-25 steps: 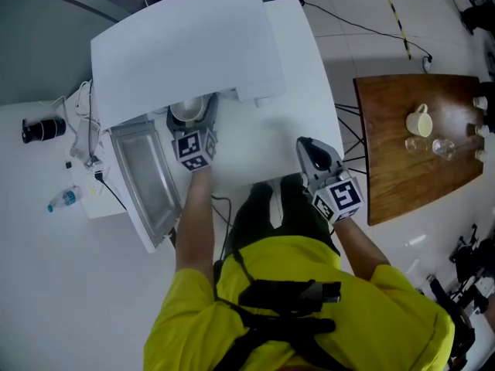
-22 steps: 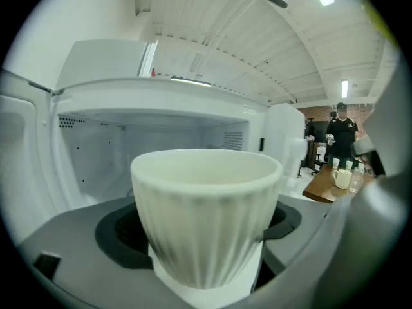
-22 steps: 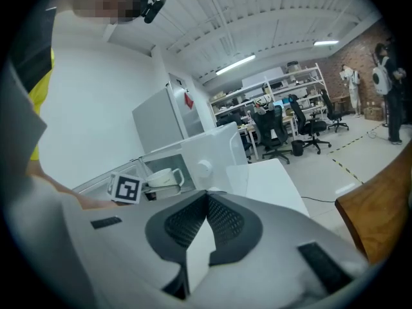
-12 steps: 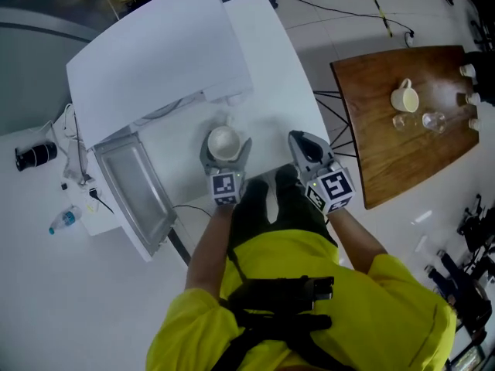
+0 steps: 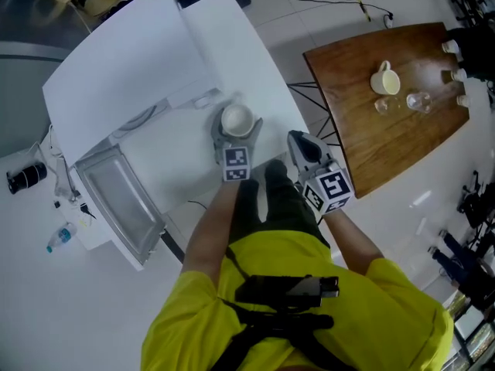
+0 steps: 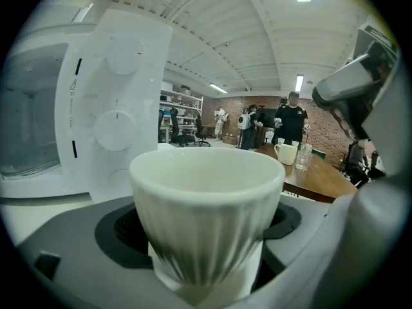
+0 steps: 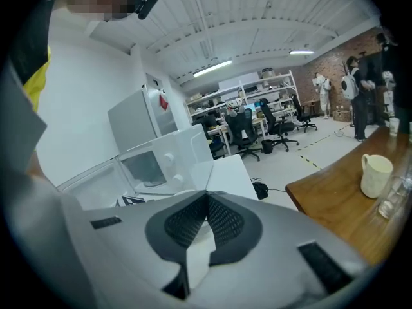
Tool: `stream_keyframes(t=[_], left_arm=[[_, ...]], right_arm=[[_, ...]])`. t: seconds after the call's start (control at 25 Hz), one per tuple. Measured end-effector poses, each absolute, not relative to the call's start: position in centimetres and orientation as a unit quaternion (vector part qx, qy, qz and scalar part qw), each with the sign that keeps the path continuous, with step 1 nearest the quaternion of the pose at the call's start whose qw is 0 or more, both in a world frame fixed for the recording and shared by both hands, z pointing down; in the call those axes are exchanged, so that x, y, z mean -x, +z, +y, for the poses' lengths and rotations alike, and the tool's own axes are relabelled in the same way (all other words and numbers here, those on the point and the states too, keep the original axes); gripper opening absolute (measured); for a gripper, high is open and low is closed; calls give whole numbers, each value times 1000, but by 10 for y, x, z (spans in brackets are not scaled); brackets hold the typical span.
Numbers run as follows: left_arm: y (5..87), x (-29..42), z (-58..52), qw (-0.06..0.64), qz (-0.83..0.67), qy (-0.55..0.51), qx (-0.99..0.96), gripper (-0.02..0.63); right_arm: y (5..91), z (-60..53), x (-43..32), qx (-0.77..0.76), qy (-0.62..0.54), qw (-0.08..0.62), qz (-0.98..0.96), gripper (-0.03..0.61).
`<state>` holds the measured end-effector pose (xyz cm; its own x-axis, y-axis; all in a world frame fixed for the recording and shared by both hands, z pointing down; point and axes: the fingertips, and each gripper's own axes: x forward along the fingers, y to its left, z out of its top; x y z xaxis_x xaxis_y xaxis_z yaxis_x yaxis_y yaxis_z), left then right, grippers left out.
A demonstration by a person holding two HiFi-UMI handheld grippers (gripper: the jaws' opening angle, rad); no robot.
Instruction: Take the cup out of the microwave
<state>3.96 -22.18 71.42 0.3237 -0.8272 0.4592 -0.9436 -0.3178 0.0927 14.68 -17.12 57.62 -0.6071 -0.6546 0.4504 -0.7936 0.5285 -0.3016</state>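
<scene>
A white ribbed cup (image 5: pixel 236 119) (image 6: pixel 207 206) sits between the jaws of my left gripper (image 5: pixel 236 124), which is shut on it. The cup is outside the white microwave (image 5: pixel 128 68) (image 6: pixel 77 102), above the white table (image 5: pixel 267 91) in front of the control panel. The microwave door (image 5: pixel 116 203) hangs open to the left. My right gripper (image 5: pixel 302 147) (image 7: pixel 206 221) is shut with nothing in it, held to the right of the cup near the table's front edge.
A brown wooden table (image 5: pixel 387 91) to the right carries a white mug (image 5: pixel 383 79) and small glasses (image 5: pixel 414 103). Left of the microwave lie cables, a dark lens-like object (image 5: pixel 27 178) and a small bottle (image 5: pixel 60 238). People stand far off in the room (image 6: pixel 290 118).
My left gripper has drawn the cup out of the microwave cavity and carried it right, in front of the control panel. The right gripper has hardly moved.
</scene>
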Motion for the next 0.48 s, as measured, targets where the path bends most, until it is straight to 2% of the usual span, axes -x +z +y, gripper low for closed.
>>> stream_keyframes(t=[0.2, 0.48], left_arm=[[722, -50, -222, 152, -545, 189, -802, 476], [711, -27, -178, 178, -539, 216, -794, 480]], right_arm=[[576, -172, -151, -422, 248, 139, -861, 5], [556, -176, -143, -417, 241, 132, -867, 5]])
